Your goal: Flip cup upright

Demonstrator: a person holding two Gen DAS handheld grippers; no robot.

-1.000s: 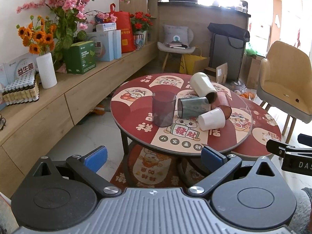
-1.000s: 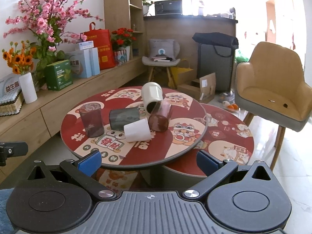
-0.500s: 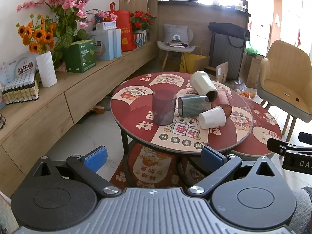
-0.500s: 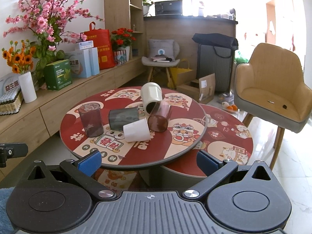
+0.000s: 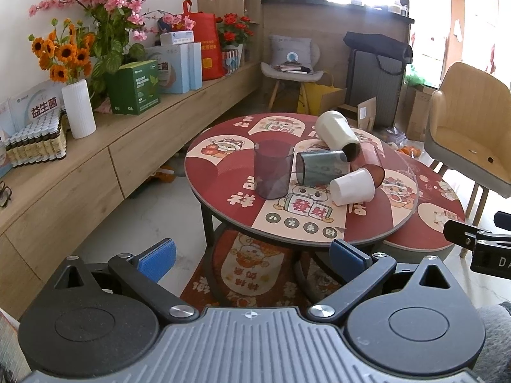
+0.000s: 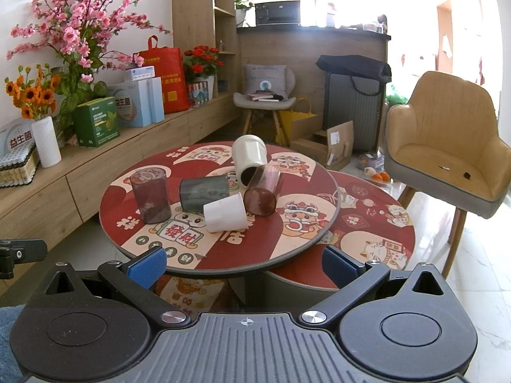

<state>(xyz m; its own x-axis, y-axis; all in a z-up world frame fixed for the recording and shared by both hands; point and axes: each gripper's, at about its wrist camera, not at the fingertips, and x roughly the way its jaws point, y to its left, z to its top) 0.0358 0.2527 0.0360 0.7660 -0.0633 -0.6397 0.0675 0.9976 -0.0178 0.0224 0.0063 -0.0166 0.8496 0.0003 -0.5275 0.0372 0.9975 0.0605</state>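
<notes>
Several cups sit on the round red table. A purple translucent cup stands upright. A grey-green cup, a small white cup, a brown translucent cup and a cream cup lie on their sides in a cluster. My left gripper and right gripper are both open and empty, short of the table's near edge.
A lower round table sits to the right, partly under the main one. A tan armchair stands at right. A long wooden sideboard with flowers and boxes runs along the left wall.
Both grippers have moved slightly closer to the table. The cups have not moved.
</notes>
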